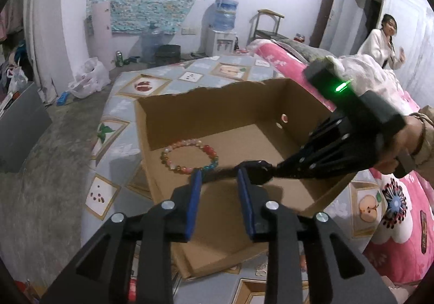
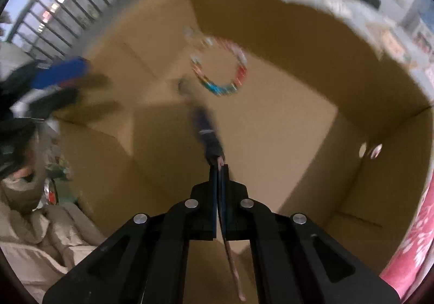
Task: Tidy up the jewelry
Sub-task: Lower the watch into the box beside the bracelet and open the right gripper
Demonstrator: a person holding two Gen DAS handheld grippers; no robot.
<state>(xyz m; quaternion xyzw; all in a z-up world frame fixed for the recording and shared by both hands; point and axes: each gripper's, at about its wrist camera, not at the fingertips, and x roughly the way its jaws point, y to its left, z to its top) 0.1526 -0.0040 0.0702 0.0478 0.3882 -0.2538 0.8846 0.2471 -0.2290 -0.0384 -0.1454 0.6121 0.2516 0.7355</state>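
A bracelet of coloured beads (image 1: 190, 153) lies flat on the floor of an open cardboard box (image 1: 217, 111). My right gripper (image 1: 260, 170) reaches into the box from the right, pointing steeply down, shut on a dark braided cord (image 1: 219, 175). The cord's free end stretches across the gap of my left gripper (image 1: 219, 179), whose blue pads stand apart and do not press on it. In the blurred right wrist view, the cord (image 2: 207, 130) hangs ahead of the shut right gripper (image 2: 219, 168). The bracelet (image 2: 219, 65) lies beyond it, and the left gripper (image 2: 62, 84) is at the left.
The box (image 2: 271, 33) sits on a bed with a fruit-print sheet (image 1: 116, 125). A pink flowered blanket (image 1: 401, 212) lies to its right. A person in white (image 1: 379, 44) stands by a doorway far right. A water dispenser (image 1: 221, 38) and bags (image 1: 89, 77) are on the floor.
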